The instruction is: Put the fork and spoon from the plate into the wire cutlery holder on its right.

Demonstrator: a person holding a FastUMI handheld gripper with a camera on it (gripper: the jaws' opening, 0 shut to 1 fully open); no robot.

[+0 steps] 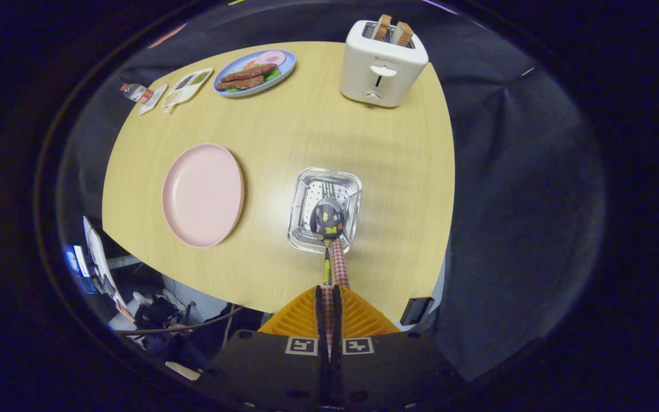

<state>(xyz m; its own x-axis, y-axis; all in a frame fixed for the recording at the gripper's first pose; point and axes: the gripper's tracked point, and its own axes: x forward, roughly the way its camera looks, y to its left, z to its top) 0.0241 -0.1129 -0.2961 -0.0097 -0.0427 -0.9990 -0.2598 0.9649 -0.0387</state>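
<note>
Checked-handled spoon (328, 220) is pinched in the clenched tool (328, 297), hanging bowl-down over the wire cutlery holder (301, 197) just ahead; lower straight, then let go.

I have the gripper (329, 297) pointed steeply downward, its two orange ribbed fingers (301, 315) drawn in until only a thin slit stays between them. In that slit I am pinching the red-checked handle of the spoon (335, 252), both pads pressing on it from either side, so the handle runs straight ahead out of the tips and the dark bowl hangs well beyond them. The black body of the tool, with its two square markers, sits level behind the fingers, neither side rolled higher than the other.
</note>
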